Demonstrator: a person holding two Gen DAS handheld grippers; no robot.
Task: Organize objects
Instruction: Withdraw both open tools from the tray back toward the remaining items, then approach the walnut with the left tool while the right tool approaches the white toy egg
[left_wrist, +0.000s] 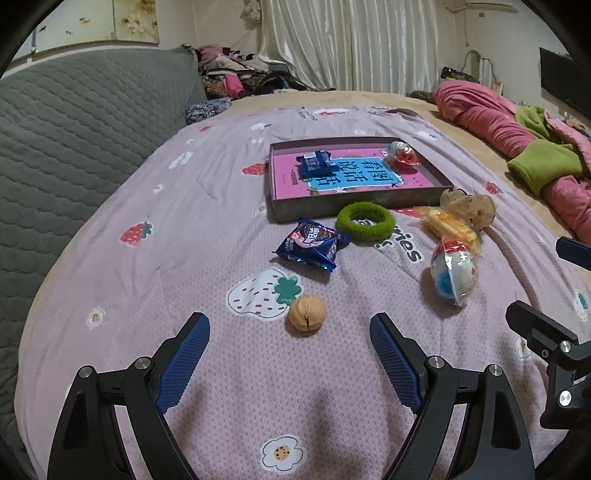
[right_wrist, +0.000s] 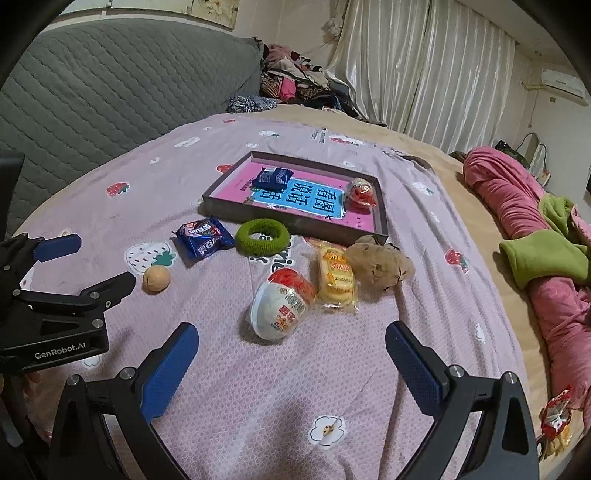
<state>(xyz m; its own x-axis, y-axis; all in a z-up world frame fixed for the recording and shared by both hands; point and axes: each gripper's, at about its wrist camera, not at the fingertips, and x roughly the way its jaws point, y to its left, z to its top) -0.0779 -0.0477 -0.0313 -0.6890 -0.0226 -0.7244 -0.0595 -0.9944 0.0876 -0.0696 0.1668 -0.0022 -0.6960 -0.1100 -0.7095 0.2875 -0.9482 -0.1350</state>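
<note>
A shallow grey tray (left_wrist: 332, 207) (right_wrist: 295, 221) with a pink book bottom lies on the bed and holds a blue snack pack (left_wrist: 314, 164) (right_wrist: 271, 178) and a red wrapped toy egg (left_wrist: 402, 153) (right_wrist: 362, 192). In front of it lie a blue cookie pack (left_wrist: 310, 245) (right_wrist: 203, 236), a green hair ring (left_wrist: 365, 221) (right_wrist: 263, 236), a yellow biscuit pack (left_wrist: 448, 225) (right_wrist: 335, 278), a beige hair clip (left_wrist: 469, 206) (right_wrist: 380, 264), a wrapped toy egg (left_wrist: 454, 277) (right_wrist: 282, 308) and a walnut (left_wrist: 307, 312) (right_wrist: 156, 279). My left gripper (left_wrist: 290, 325) is open just before the walnut. My right gripper (right_wrist: 291, 341) is open just before the toy egg.
The lilac strawberry-print sheet (left_wrist: 184, 229) covers the bed. A grey quilted headboard (left_wrist: 74, 122) stands at the left. Pink and green clothes (left_wrist: 517, 140) (right_wrist: 535, 229) lie at the right edge. A red snack wrapper (right_wrist: 556, 413) lies at the near right.
</note>
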